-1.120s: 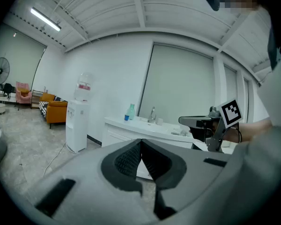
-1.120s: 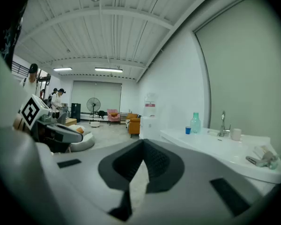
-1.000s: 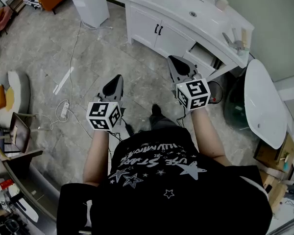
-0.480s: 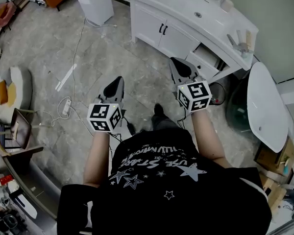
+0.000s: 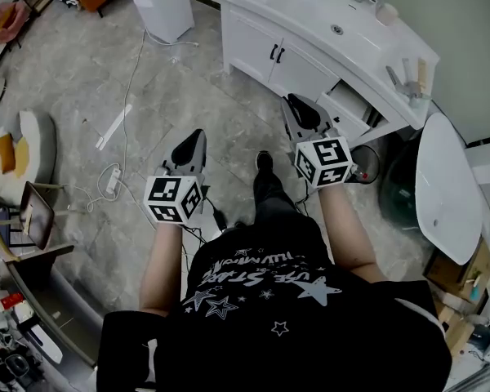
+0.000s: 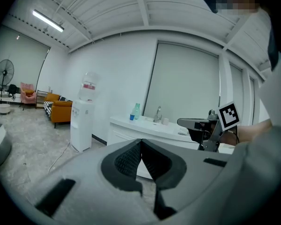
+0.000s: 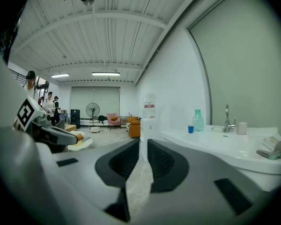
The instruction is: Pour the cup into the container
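My left tongs [image 6: 141, 143] shut, empty; right tongs [image 7: 143, 146] opening, nothing btwn. Blue cup [image 7: 190, 128] sits on the vanity table [image 7: 225, 146] by the green bottle [image 7: 197, 120], well off. I'd step closer, open wide first.

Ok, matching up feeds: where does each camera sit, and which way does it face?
Head view: on the head, steeply down at grey floor; shows left gripper, right gripper, forearms, black shirt.
Left gripper view: along its shut fingers toward the white vanity counter.
Right gripper view: along its opening, empty fingers into the room.
Shared: both gripper views show the white water dispenser.
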A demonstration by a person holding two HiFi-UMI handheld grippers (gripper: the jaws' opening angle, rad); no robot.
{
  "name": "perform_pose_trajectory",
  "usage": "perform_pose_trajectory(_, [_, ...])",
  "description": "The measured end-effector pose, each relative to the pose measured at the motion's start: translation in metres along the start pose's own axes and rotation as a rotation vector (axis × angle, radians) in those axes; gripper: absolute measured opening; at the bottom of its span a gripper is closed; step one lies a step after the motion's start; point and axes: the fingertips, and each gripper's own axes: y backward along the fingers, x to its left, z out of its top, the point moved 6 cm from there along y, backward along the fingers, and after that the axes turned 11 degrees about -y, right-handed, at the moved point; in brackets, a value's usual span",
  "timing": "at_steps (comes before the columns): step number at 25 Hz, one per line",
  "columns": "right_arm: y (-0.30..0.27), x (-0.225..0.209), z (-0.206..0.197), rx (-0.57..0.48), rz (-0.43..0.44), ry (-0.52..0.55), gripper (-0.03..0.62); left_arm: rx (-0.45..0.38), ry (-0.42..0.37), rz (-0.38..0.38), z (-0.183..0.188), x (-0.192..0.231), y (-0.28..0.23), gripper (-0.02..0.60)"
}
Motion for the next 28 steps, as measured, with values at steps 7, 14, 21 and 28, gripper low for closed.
perform_pose_trajectory(7, [-0.054, -0.055, 0.007, 0.01, 0.019, -0.03, 0.166, 0.015, -0.015, 0.003, 0.014, 0.011, -0.069, 0.011])
perform_pose_trajectory(14, [-0.118, -0.126, 0.029, 0.045, 0.054, -0.063, 0.27, 0.037, -0.018, 0.045, 0.039, 0.031, -0.15, 0.011])
perform_pose_trajectory(21, [-0.178, -0.192, 0.055, 0.051, 0.076, -0.072, 0.311, 0.04, -0.03, 0.071, 0.067, 0.045, -0.23, 0.011])
perform_pose_trajectory(28, [-0.224, -0.239, 0.068, 0.064, 0.089, -0.065, 0.313, 0.044, -0.039, 0.082, 0.081, 0.061, -0.292, 0.011])
